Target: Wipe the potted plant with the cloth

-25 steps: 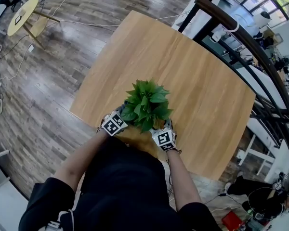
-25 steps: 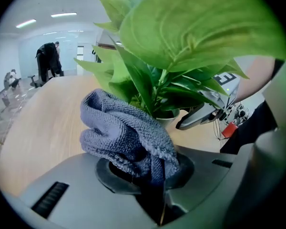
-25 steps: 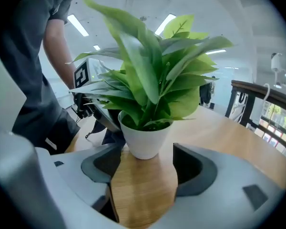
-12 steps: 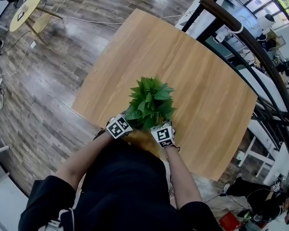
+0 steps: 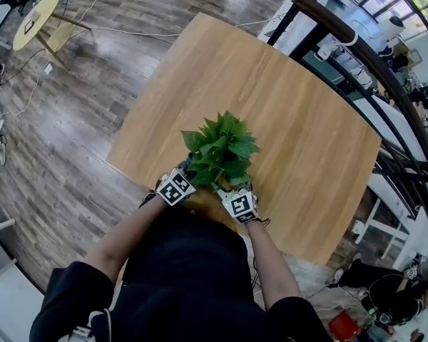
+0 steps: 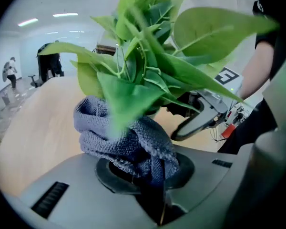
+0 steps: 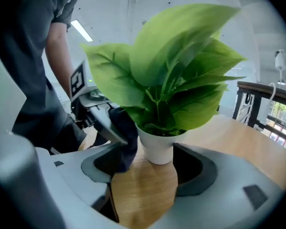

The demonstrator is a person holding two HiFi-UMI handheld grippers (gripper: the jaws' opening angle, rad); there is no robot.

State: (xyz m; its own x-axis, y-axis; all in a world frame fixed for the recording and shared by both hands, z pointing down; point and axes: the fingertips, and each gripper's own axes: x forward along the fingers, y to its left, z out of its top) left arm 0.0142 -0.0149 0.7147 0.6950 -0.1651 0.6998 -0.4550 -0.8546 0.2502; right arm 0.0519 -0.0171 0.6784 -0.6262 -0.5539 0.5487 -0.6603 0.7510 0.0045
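Shifting slightly leftward since half a second ago, the plant (image 5: 220, 152) is standing near the desk's (image 5: 292, 120) near edge. The left gripper (image 5: 180, 180) fingers are clenching the cloth (image 6: 119, 137), pressing it up against the lower leaves. The right gripper (image 7: 145, 168) fingers are staying released, flanking the white pot (image 7: 156, 147).
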